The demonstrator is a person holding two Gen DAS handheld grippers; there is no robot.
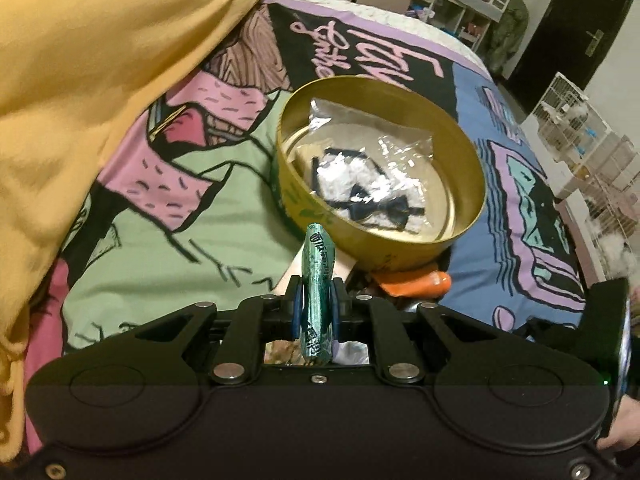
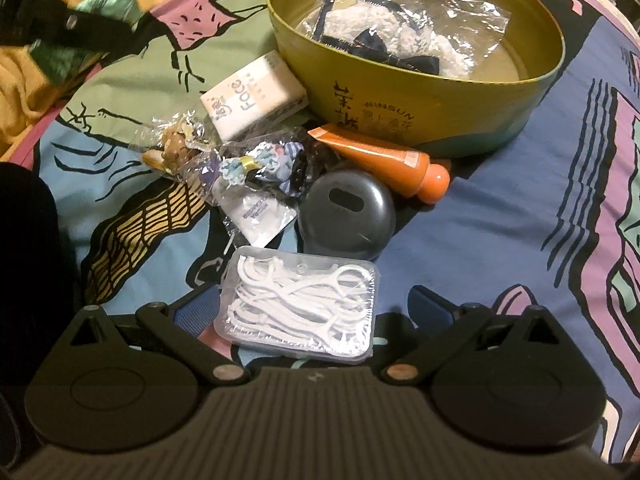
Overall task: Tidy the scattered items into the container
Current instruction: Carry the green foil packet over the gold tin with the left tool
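On the far left a heap of yellow cloth (image 1: 80,100) spills over the cartoon-print bedspread (image 1: 168,220). The left gripper (image 1: 316,300) is clamped on one green foil sachet (image 1: 316,284), held on edge just short of the gold round tin (image 1: 400,252). Inside the tin lies one clear bag (image 1: 372,176) with something white and fluffy and a dark bow (I can't make out more than that).

Before the tin, seven loose things sit close together on the bedspread. From the left: one crinkly clear packet with brownish bits (image 2: 176,148), one white tissue pack (image 2: 252,94) touching the tin's wall, one clear bag of blue-and-white trinkets (image 2: 256,168), one small white sachet (image 2: 262,216), one clear box of white floss picks (image 2: 304,312), one dark grey round case (image 2: 348,216), and one orange tube (image 2: 388,160) lying against the tin.

The right gripper (image 2: 316,312) has its fingers spread wide, one on each side of the floss box, neither visibly touching it.
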